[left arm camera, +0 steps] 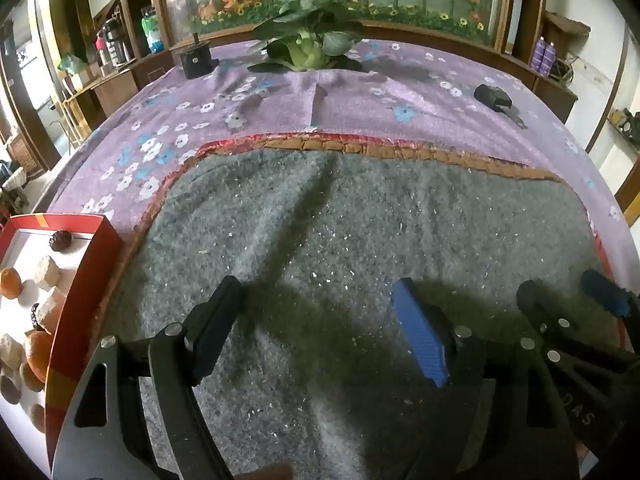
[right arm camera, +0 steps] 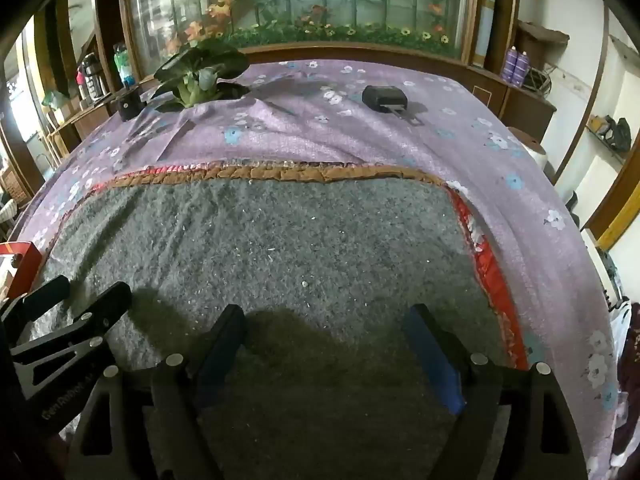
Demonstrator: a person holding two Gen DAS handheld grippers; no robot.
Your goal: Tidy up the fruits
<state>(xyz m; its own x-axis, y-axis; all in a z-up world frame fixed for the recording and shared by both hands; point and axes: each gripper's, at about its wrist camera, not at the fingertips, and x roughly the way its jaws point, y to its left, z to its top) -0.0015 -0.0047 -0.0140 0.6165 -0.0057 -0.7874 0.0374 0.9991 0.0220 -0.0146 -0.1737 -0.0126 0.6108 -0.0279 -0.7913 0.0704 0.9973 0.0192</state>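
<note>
A red-walled box (left arm camera: 86,276) with a white floor sits at the left edge of the left wrist view. It holds several small fruits, among them an orange one (left arm camera: 10,282), a dark round one (left arm camera: 60,240) and pale chunks (left arm camera: 47,273). My left gripper (left arm camera: 318,314) hangs open over the grey mat (left arm camera: 340,220), nothing between its fingers. My right gripper (right arm camera: 326,340) is also open and empty over the same mat (right arm camera: 280,232). Each gripper shows in the other's view: the right gripper (left arm camera: 564,300) at the right edge, the left gripper (right arm camera: 80,300) at the left edge. A corner of the red box (right arm camera: 24,268) peeks in on the left.
The mat lies on a purple flowered cloth (left arm camera: 280,96). At the far side lie a leafy green vegetable (left arm camera: 308,46), a black block with a post (left arm camera: 194,58) and a black key-like object (left arm camera: 496,98). Wooden cabinets and a painted glass panel stand behind.
</note>
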